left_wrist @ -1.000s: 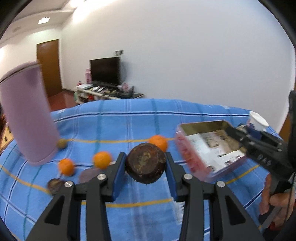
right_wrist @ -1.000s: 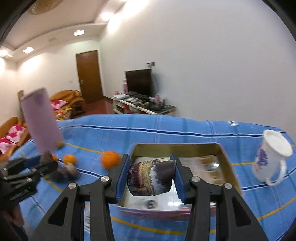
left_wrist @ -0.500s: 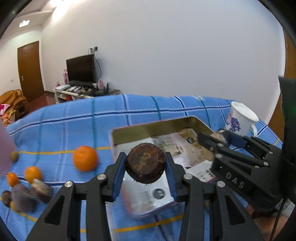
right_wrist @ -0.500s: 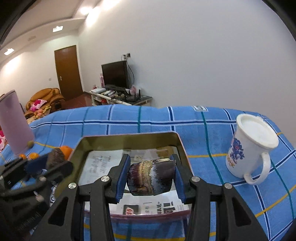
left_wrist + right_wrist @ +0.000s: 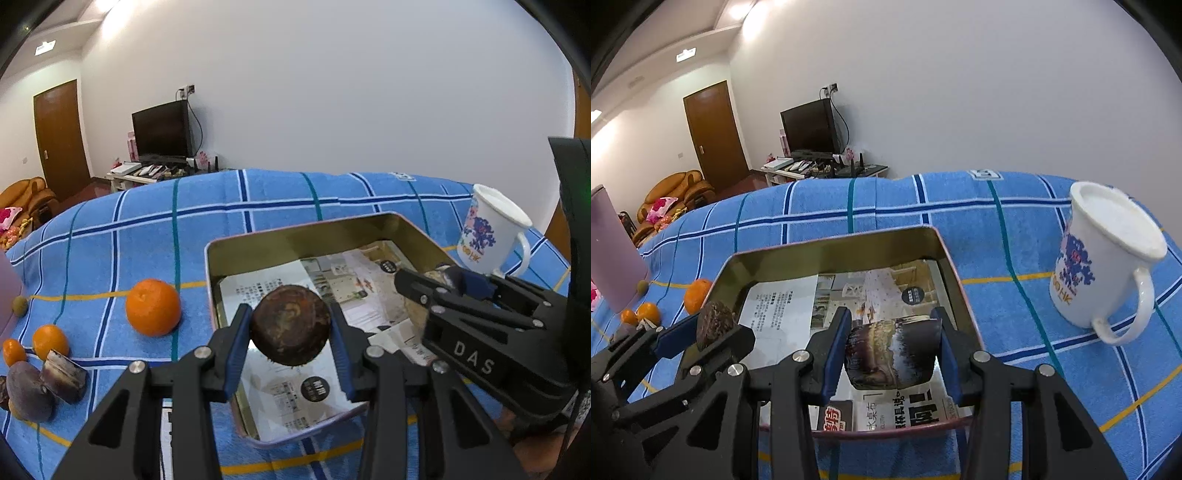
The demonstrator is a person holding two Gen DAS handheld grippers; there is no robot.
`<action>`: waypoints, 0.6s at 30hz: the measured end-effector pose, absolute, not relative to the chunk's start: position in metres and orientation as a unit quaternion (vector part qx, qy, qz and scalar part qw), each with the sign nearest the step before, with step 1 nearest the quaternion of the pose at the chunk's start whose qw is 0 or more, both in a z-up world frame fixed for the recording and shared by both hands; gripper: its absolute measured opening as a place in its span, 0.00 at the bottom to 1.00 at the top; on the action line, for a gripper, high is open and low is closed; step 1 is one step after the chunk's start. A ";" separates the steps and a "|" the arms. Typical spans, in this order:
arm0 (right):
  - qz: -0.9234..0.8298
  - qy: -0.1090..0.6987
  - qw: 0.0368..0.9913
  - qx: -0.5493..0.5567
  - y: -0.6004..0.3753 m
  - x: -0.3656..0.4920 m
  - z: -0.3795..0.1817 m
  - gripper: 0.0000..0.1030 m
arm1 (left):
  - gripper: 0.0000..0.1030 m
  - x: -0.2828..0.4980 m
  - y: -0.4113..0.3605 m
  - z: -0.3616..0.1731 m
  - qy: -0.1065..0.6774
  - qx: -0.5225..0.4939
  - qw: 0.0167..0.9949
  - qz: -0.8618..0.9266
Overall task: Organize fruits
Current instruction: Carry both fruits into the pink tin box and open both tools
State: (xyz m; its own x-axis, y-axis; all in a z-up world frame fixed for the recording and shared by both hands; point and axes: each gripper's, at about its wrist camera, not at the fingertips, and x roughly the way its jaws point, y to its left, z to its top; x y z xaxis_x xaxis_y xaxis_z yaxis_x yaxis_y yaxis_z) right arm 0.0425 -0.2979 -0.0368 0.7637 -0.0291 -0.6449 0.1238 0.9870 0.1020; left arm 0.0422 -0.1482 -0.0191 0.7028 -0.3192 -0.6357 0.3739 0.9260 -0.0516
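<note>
- Our left gripper (image 5: 291, 328) jaws clamp a round dark-brown fruit (image 5: 290, 325) above the paper-lined gold metal tin (image 5: 295, 236).
- Our right gripper (image 5: 893, 347) jaws pinch a dark cut fruit chunk (image 5: 893, 349) over that tin.

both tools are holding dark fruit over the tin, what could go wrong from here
1. The left tool and right tool hang close together over the gold tin; lowering both at once, they may bump.
2. The round dark fruit could roll when released onto the paper lining, possibly into the cut dark piece.
3. The white mug stands near the tin's right side; a wide swing of the right tool might knock it over.
</note>
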 end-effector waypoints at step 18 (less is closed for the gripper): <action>-0.033 0.322 0.940 0.108 -0.302 0.040 -0.035 0.68 | 0.48 0.043 -0.152 -0.020 0.331 0.052 0.925 -0.177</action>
